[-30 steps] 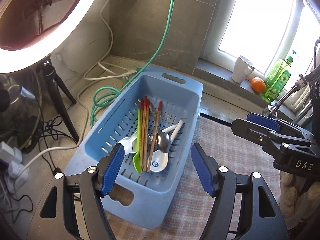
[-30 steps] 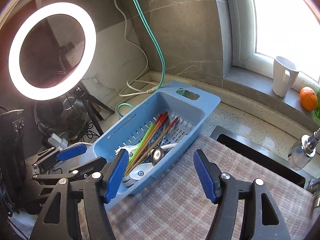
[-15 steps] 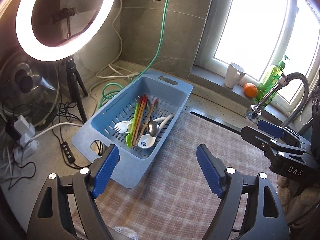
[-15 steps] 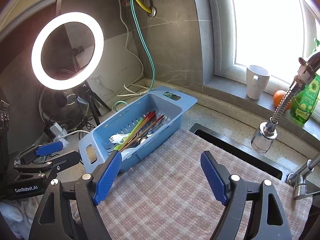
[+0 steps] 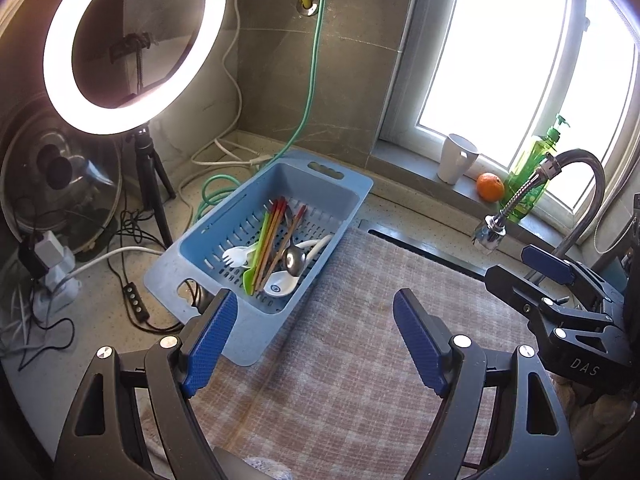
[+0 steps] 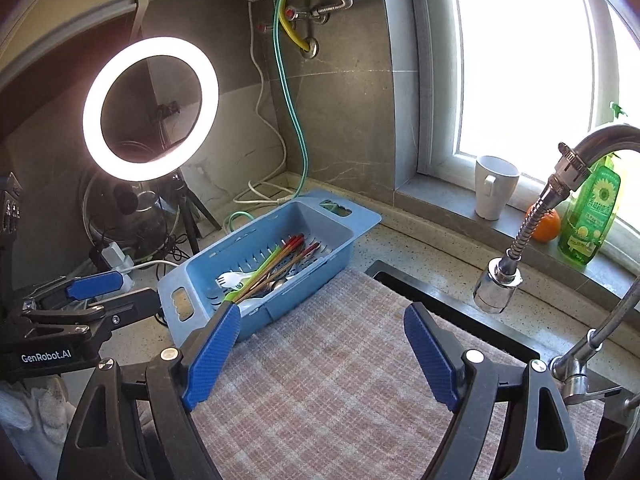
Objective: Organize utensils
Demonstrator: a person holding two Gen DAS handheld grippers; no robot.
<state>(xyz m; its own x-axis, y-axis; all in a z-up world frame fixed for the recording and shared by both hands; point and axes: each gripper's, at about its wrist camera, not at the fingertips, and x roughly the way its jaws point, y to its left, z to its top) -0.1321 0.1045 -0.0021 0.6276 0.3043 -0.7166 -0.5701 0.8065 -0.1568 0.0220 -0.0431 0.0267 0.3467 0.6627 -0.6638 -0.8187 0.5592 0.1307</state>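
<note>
Blue slotted plastic basket (image 5: 256,332) of utensils (image 5: 276,248); left hand-held gripper (image 5: 316,344), right hand-held gripper (image 6: 320,356) wide apart, empty.

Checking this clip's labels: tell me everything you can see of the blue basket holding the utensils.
The blue basket looks like moulded plastic: a long rectangular tub with slotted floor and walls, a wide flat rim and a cut-out handle at each end. It sits upright, diagonally, on the speckled counter, its near corner lying over the checked cloth. Inside lie chopsticks, a white fork, a metal spoon and a white ceramic spoon, all loosely piled. A green hose coils behind it. Neither claw touches it.
</note>
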